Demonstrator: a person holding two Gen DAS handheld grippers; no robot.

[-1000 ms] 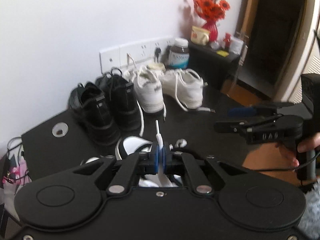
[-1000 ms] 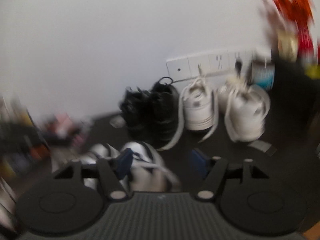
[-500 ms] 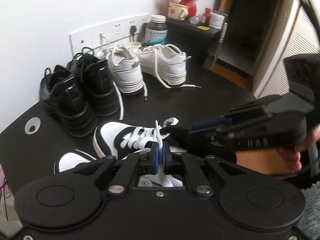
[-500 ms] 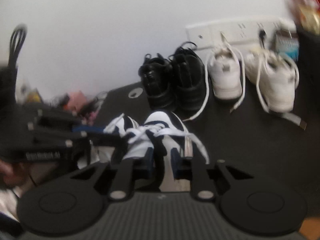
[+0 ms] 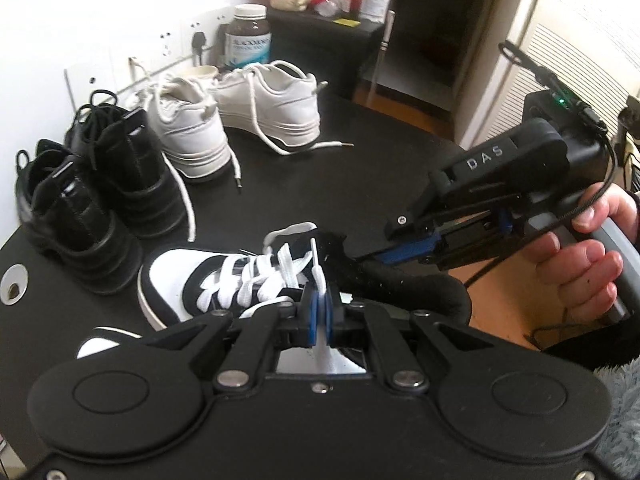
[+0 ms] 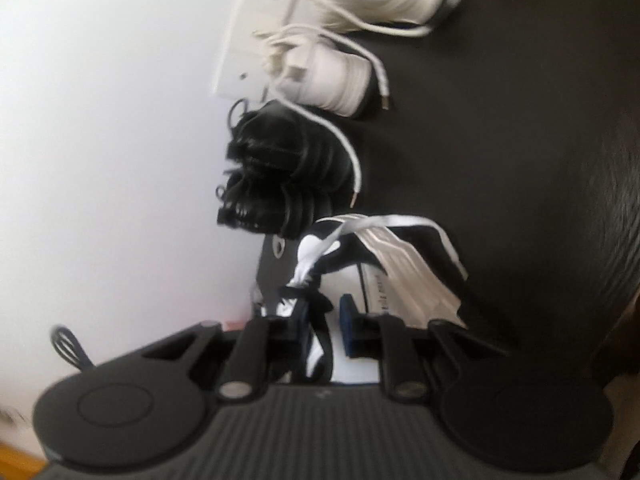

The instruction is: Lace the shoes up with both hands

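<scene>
Across the black table (image 5: 400,152) three pairs of shoes are spread out. At the far left sit the black boots (image 5: 92,184), just right of them the white sneakers (image 5: 240,116), loose laces trailing over the tabletop. Nearest of all lies the black-and-white sneaker (image 5: 208,276) — toe pointing left, white lacing crossed up its front. From the right comes the right gripper (image 5: 384,256), a hand (image 5: 576,256) around its handle, its tip at the sneaker's dark collar; its own view is blurred, and the jaws stand nearly together with a dark strip running between them — gripped or not, I cannot tell. Down at the near edge, the left gripper (image 5: 319,312) is clamped tight on the white lace end (image 5: 316,264), which stands up out of the blue pads (image 5: 311,316).
</scene>
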